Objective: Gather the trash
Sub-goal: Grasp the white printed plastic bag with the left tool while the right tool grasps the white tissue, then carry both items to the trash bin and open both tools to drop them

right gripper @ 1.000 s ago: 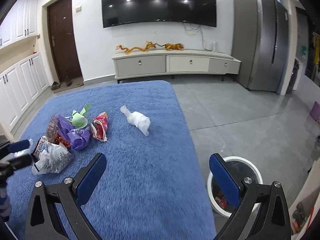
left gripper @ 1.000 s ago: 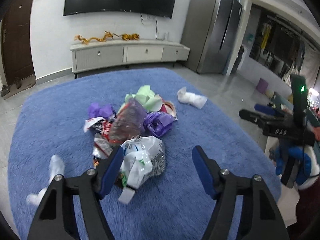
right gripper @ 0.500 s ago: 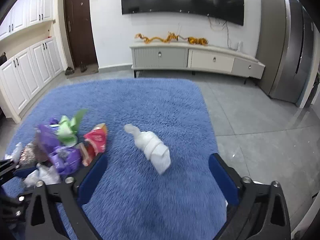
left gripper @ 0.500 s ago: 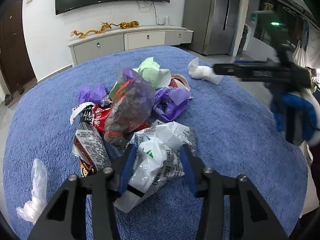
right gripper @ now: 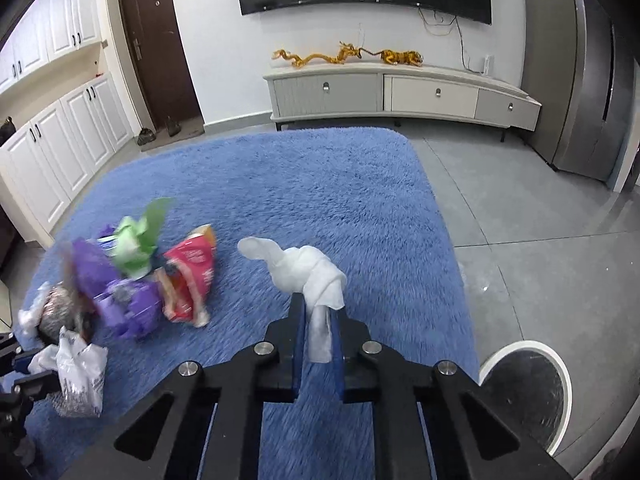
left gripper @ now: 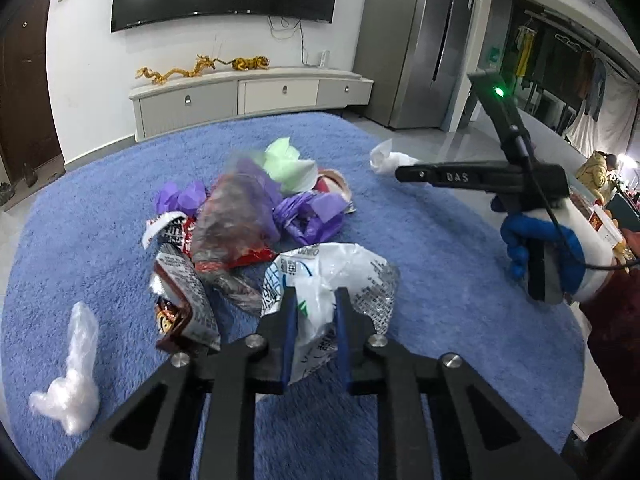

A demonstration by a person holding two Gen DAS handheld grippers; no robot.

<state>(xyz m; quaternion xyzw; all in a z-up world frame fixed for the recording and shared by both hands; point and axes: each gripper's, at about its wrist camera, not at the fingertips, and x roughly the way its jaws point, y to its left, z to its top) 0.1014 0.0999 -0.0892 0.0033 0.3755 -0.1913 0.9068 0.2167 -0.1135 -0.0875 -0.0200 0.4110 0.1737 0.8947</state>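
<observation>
White printed wrapper point(left gripper: 332, 280) lying at near edge of trash pile point(left gripper: 248, 216) on blue rug point(left gripper: 440, 280); left gripper point(left gripper: 314, 312) jaws closing, pads pinching it. Twisted white tissue point(right gripper: 308, 272) sitting right of pile, right gripper point(right gripper: 316, 320) clamping its tail. Bin point(right gripper: 560, 376) standing on tiles beside rug.

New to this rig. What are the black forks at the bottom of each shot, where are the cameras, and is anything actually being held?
No robot here: a person holds a two-finger gripper in each hand, with a fisheye camera on each looking along its fingers. In the left view, the left gripper is closing on a white plastic bag at the near edge of a pile of wrappers on a blue rug. In the right view, the right gripper is shut on a twisted white tissue. A round white bin stands on the floor beside the rug.
</observation>
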